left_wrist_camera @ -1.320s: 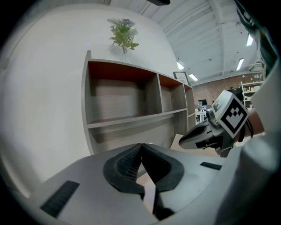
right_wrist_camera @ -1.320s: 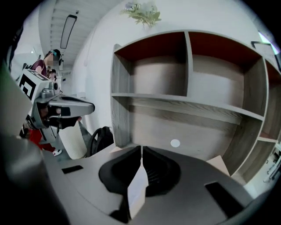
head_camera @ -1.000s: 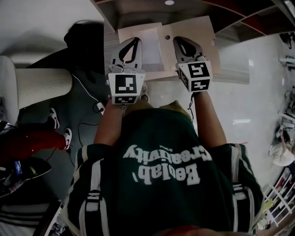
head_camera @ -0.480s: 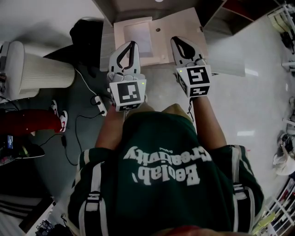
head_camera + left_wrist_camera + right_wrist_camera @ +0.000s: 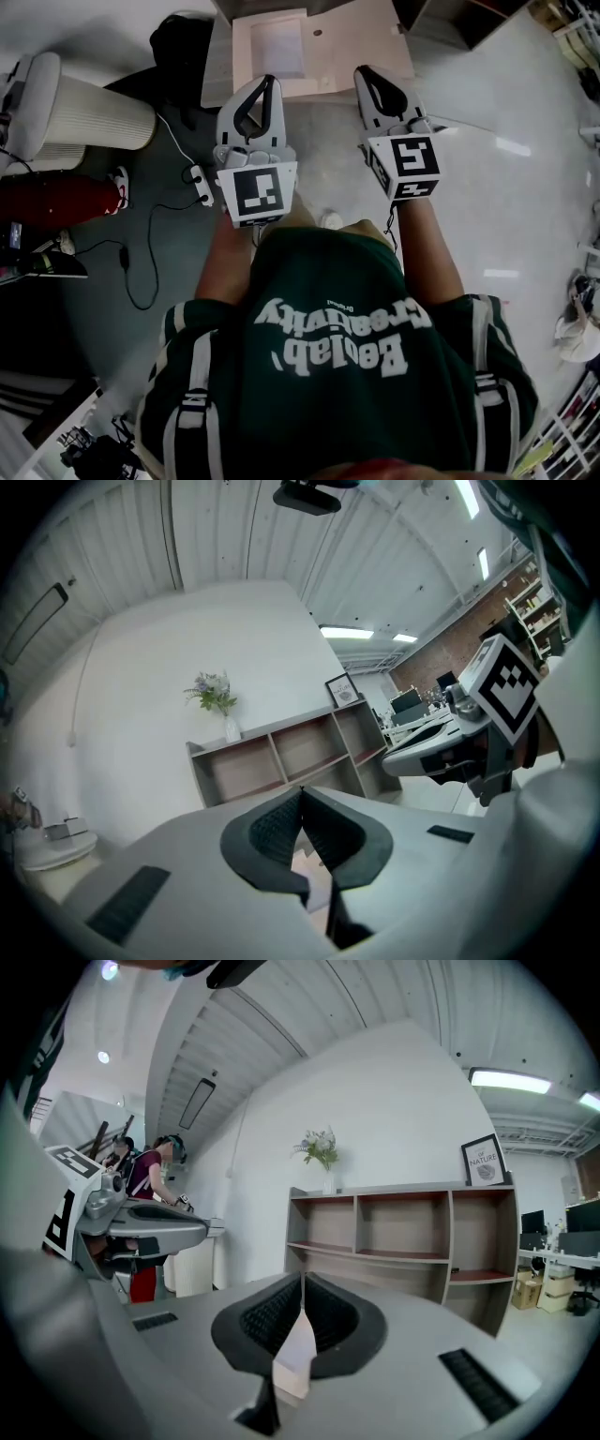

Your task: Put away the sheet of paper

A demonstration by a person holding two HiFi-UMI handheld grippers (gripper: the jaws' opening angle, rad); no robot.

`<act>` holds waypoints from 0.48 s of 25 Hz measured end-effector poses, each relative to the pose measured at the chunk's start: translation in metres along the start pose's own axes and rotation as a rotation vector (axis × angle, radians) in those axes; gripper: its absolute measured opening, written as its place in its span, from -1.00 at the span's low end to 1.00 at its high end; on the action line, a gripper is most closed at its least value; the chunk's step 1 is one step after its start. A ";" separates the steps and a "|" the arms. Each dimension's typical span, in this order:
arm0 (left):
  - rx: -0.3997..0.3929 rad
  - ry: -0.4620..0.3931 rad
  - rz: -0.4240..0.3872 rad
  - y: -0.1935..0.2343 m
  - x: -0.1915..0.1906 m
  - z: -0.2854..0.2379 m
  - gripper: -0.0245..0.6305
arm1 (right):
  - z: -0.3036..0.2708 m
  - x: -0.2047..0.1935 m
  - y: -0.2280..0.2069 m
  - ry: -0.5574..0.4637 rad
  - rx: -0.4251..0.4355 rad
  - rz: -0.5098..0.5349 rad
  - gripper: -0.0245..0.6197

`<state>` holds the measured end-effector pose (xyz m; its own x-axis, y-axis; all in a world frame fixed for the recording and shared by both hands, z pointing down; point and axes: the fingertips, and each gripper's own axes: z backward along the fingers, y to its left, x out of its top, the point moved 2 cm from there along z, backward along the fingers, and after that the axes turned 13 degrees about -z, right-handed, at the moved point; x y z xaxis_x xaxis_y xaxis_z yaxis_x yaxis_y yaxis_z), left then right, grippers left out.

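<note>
Spotter: Paper check. The sheet of paper (image 5: 277,47) lies flat in what looks like a shallow tray (image 5: 240,56) on the low table (image 5: 361,42). That is straight ahead of your left gripper (image 5: 271,81) and clear of its tips. You hold nothing.

Coach: Agreed. Your left gripper's jaws are pressed together, and so are those of your right gripper (image 5: 362,71). The pale patch under each set of tips reads to me as the table seen through the gap, not a held sheet.

Spotter: So the putting-away looks finished, and the step in hand is getting clear cleanly.

Coach: Keep your 2 grippers level and side by side, and draw them straight toward your body. That way neither tip drags across the table edge near them.

Spotter: Keep the jaws closed while you do it. Open pads near that tray could catch a corner of the sheet.

Coach: And mind the cable (image 5: 150,272) on the floor, down and to the outer side of your left gripper, before you step.
</note>
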<state>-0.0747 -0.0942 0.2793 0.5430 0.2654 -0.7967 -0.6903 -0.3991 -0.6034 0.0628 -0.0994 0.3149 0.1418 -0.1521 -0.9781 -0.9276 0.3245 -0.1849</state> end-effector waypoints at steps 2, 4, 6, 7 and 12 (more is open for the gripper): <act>-0.006 -0.008 0.010 -0.007 0.009 0.013 -0.87 | 0.017 0.004 0.003 -0.010 0.002 0.002 -0.80; -0.006 -0.006 0.016 -0.011 0.015 0.024 -0.87 | 0.030 0.007 0.005 -0.020 0.000 0.005 -0.80; 0.000 -0.011 0.021 -0.011 0.021 0.032 -0.87 | 0.038 0.011 0.008 -0.030 -0.001 0.014 -0.80; 0.004 -0.012 0.023 -0.009 0.023 0.035 -0.87 | 0.041 0.014 0.010 -0.038 0.000 0.021 -0.80; 0.018 -0.011 0.036 -0.005 0.023 0.046 -0.87 | 0.050 0.016 0.020 -0.044 0.001 0.039 -0.80</act>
<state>-0.0808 -0.0453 0.2621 0.5119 0.2610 -0.8184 -0.7182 -0.3927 -0.5744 0.0635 -0.0486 0.2904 0.1207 -0.0981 -0.9878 -0.9323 0.3305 -0.1467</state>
